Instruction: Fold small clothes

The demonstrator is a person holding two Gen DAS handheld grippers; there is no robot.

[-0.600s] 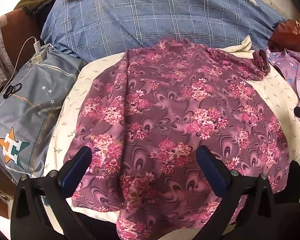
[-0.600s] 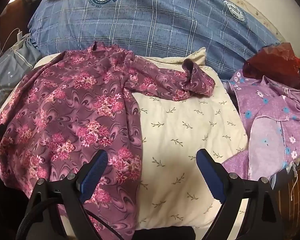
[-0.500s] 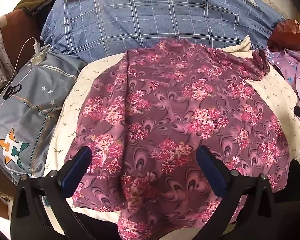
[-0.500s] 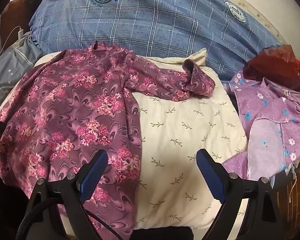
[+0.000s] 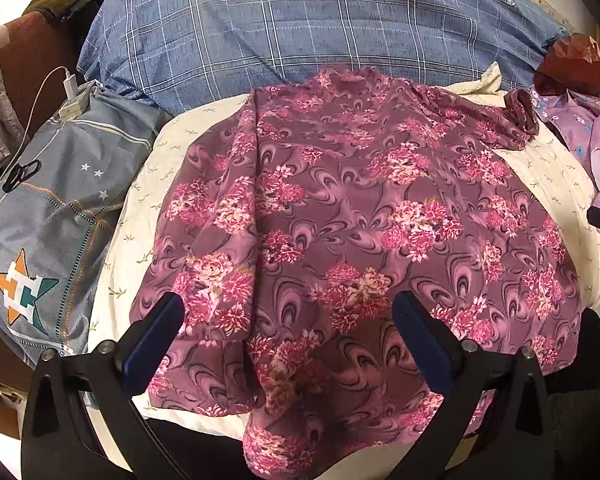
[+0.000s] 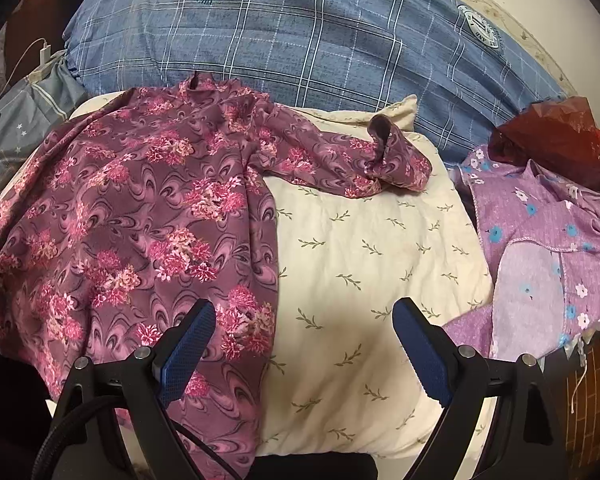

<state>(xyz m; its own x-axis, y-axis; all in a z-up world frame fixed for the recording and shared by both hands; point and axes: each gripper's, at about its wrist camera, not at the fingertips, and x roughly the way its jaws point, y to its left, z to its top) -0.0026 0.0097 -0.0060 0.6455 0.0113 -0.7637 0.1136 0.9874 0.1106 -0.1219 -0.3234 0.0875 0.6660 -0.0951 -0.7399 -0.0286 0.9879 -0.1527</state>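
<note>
Hovering my left tool (image 5: 286, 328) over floral top (image 5: 360, 216), released | my right tool (image 6: 304, 332) released, empty, above cream pillow (image 6: 360, 264) | sleeve (image 6: 340, 164) spread right

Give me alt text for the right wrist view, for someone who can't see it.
A maroon floral shirt lies spread on a cream pillow, one sleeve stretched right. The open right gripper hovers over the shirt's edge, holding nothing. Behind lies a blue plaid quilt; a lilac garment sits right.
</note>
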